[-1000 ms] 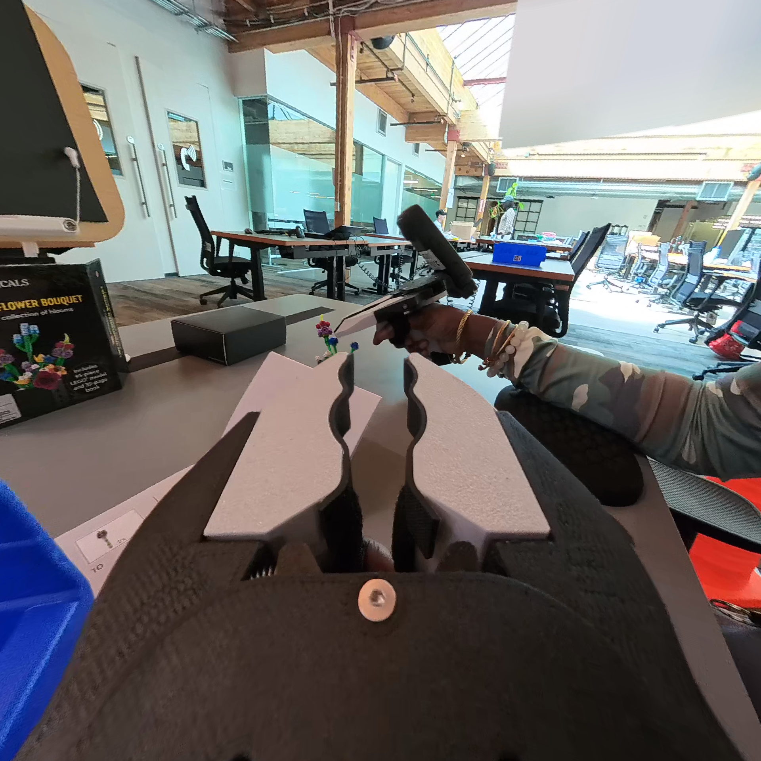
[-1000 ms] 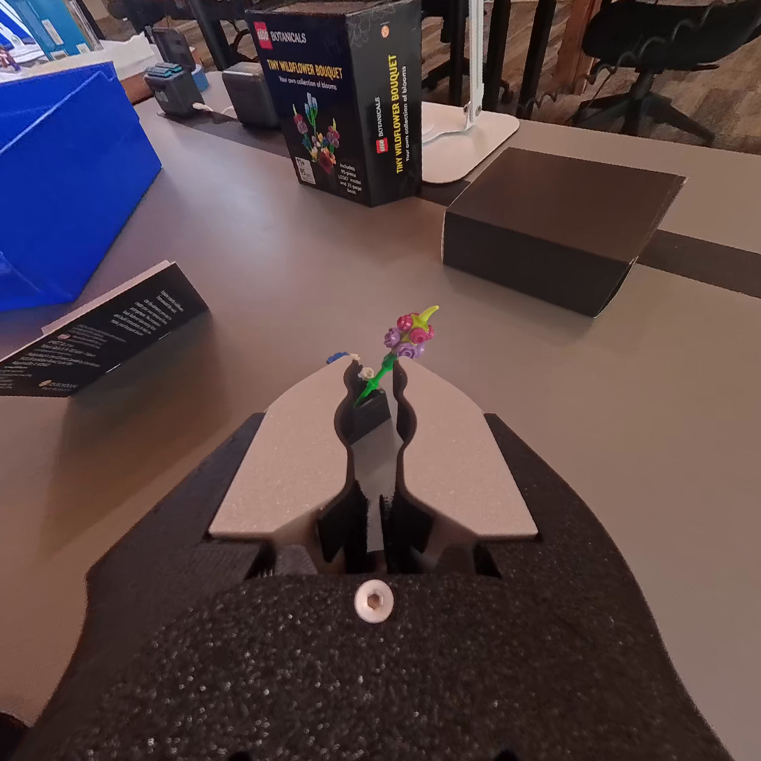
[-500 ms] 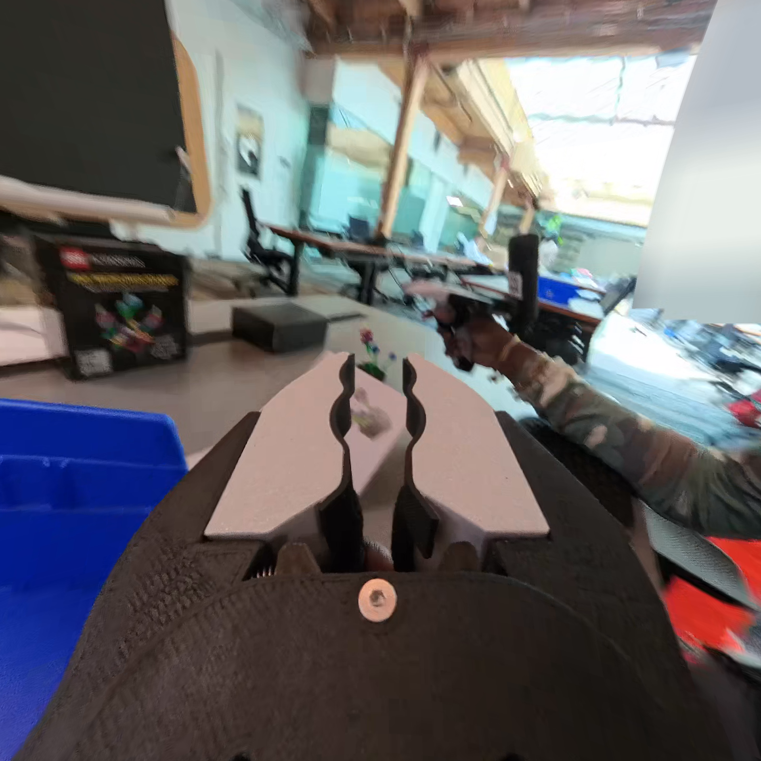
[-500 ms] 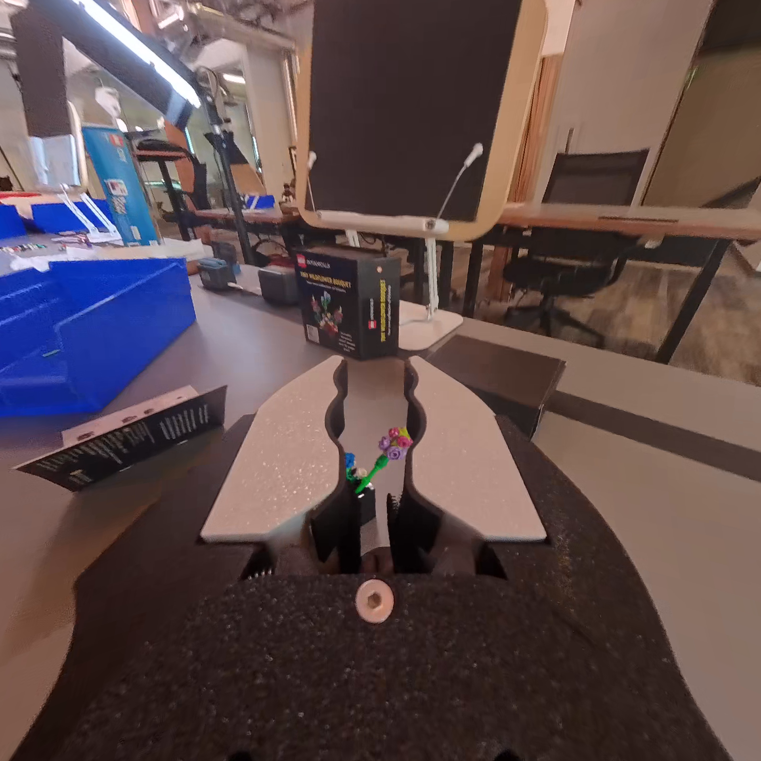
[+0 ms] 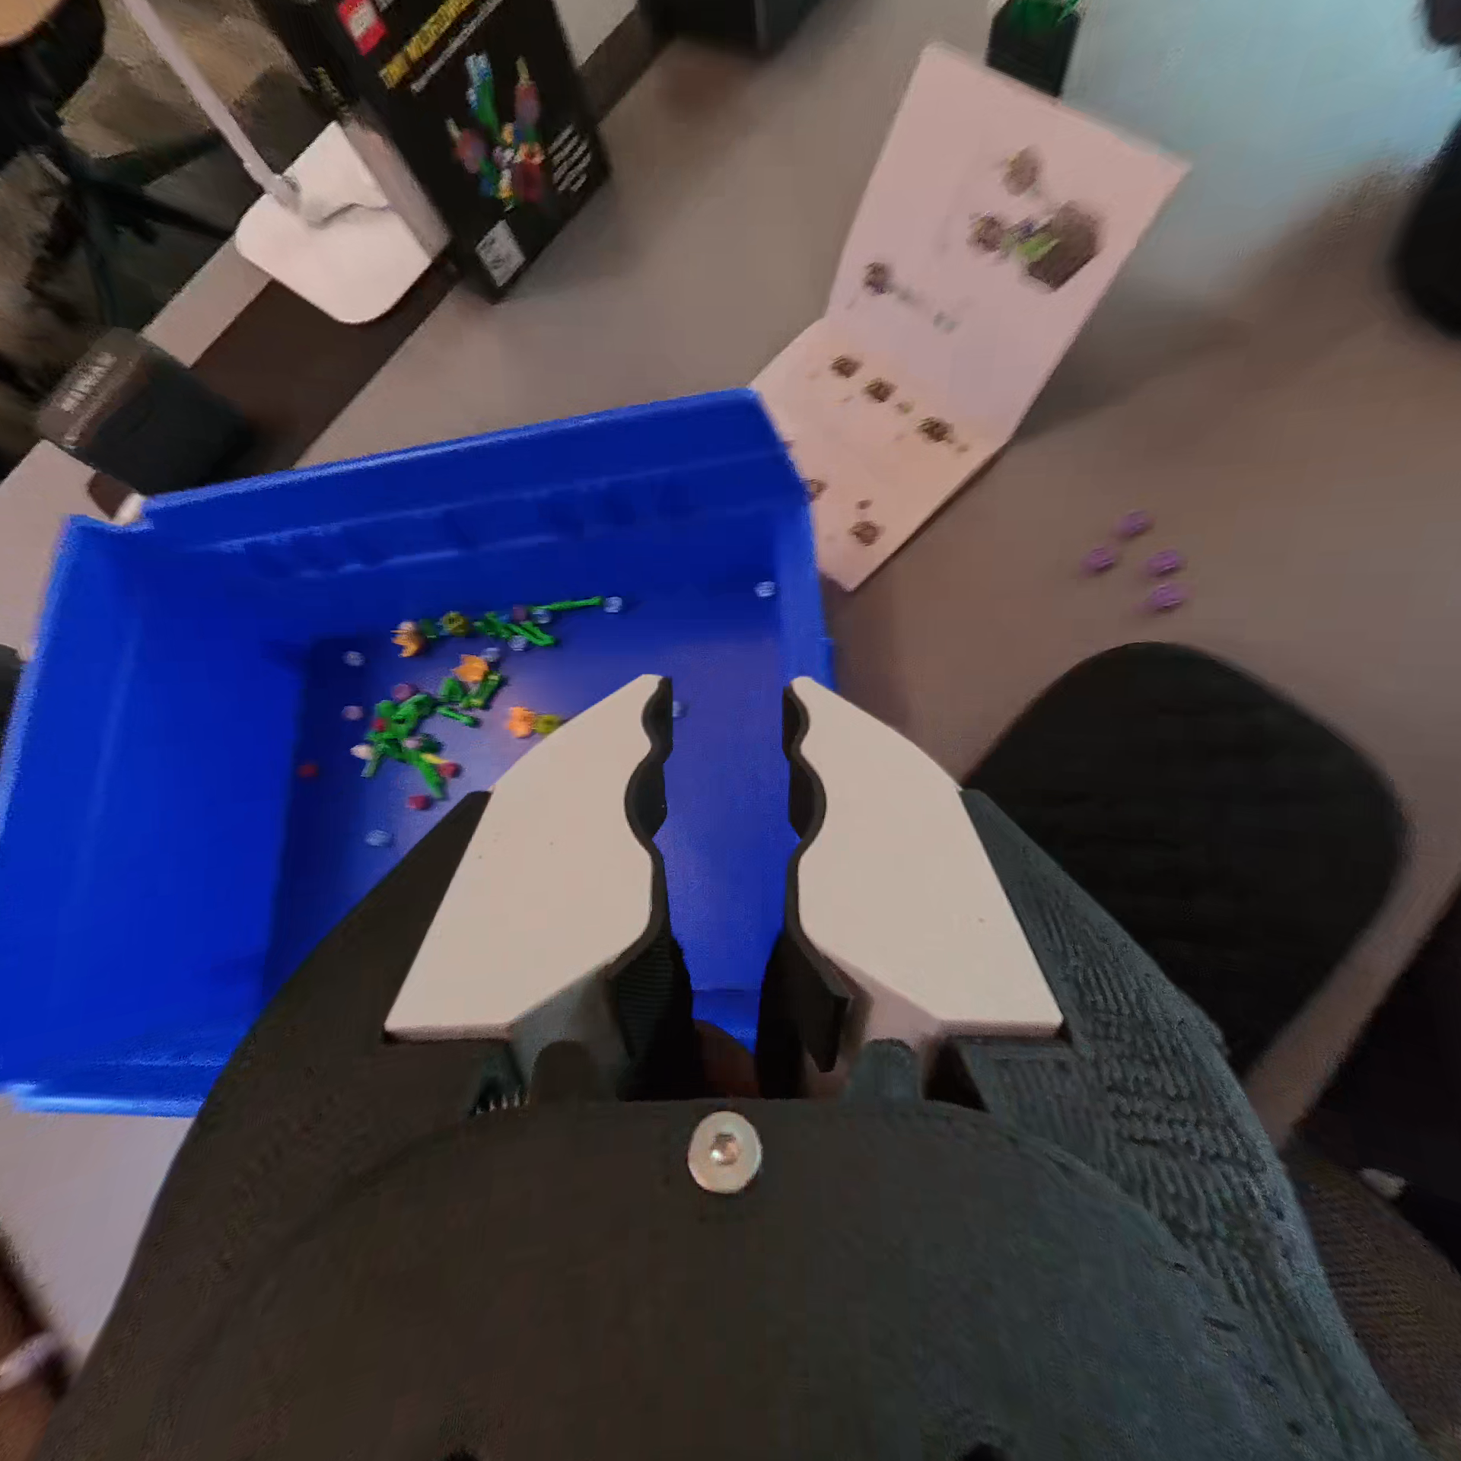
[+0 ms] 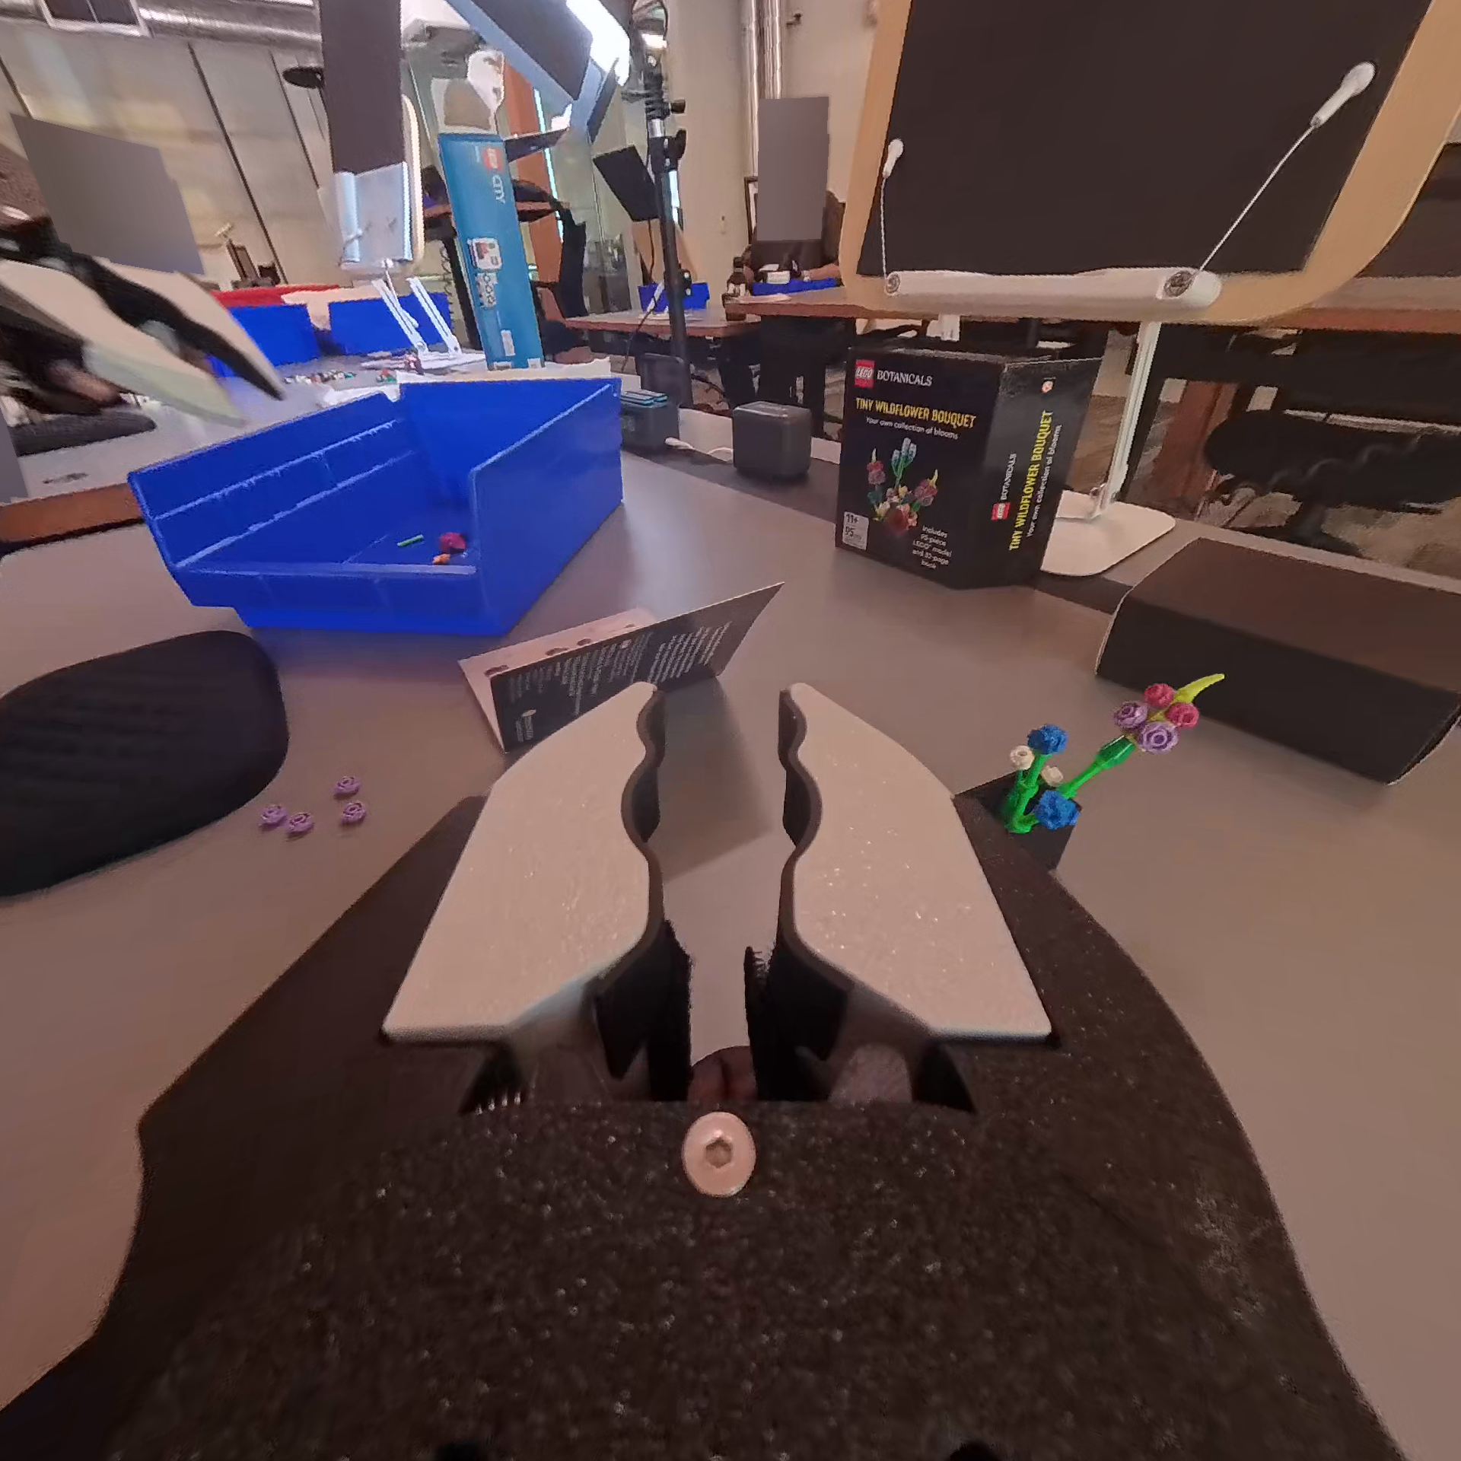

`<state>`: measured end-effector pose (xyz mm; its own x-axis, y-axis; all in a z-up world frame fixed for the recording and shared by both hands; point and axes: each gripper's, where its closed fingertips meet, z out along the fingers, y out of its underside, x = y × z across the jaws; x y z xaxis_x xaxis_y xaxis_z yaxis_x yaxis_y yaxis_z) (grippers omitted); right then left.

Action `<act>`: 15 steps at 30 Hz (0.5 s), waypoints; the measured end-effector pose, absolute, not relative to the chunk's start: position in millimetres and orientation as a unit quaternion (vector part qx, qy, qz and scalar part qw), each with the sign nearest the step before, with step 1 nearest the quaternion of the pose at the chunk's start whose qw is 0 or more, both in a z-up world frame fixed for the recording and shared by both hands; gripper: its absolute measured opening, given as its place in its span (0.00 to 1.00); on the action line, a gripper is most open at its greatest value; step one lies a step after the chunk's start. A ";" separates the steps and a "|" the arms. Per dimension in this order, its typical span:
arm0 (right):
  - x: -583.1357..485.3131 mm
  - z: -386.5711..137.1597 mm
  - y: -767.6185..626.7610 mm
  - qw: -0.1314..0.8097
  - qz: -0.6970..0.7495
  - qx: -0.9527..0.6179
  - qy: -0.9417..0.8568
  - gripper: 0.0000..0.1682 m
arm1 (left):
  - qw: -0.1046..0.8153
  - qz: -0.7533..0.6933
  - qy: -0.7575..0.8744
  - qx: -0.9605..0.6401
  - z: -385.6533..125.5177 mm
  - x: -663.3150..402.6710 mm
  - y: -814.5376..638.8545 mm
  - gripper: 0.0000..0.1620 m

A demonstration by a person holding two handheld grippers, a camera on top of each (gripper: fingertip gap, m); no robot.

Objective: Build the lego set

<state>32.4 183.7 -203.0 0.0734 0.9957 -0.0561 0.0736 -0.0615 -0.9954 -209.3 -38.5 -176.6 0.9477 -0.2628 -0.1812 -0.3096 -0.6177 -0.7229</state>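
The partly built lego bouquet (image 6: 1059,779) stands in its black pot on the grey table, just right of my right gripper (image 6: 718,711), which is open and empty above the table. My left gripper (image 5: 726,704) is open and empty, tilted down over the blue bin (image 5: 198,585) that holds several loose lego pieces (image 5: 443,696). Several small purple flower pieces (image 5: 1138,561) lie on the table right of the bin; they also show in the right wrist view (image 6: 316,806). The open instruction booklet (image 5: 964,316) lies beyond the bin. The left gripper shows blurred at the far left of the right wrist view (image 6: 142,348).
The black lego set box (image 6: 949,466) stands at the back beside a white stand base (image 6: 1107,537). A flat black box (image 6: 1281,656) lies behind the bouquet. A black padded armrest (image 6: 118,751) sits at the table's left edge. The blue bin (image 6: 379,506) is left of the booklet (image 6: 617,656). About 35 centimeters separates my left fingertips from my right.
My left gripper swung left and tipped down from looking across the room to looking into the blue bin. My right gripper let go of the bouquet pot, drew back and shifted left.
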 end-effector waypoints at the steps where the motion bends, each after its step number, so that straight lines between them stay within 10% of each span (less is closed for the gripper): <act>1: 33.7 -202.5 183.4 0.482 0.483 -0.551 -0.480 0.16 | 0.396 0.045 0.173 -0.901 -177.3 -222.3 -31.4 0.17; 15: 33.9 -209.3 182.2 0.465 0.495 -0.555 -0.479 0.17 | 0.192 0.000 0.521 -0.832 -260.4 -303.8 8.3 0.15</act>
<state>33.9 182.2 -209.3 0.0504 0.9933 -0.1045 0.0710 -0.1079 -0.9916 -303.8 8.3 -260.4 0.4568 -0.8668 -0.2002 -0.8668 -0.3831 -0.3192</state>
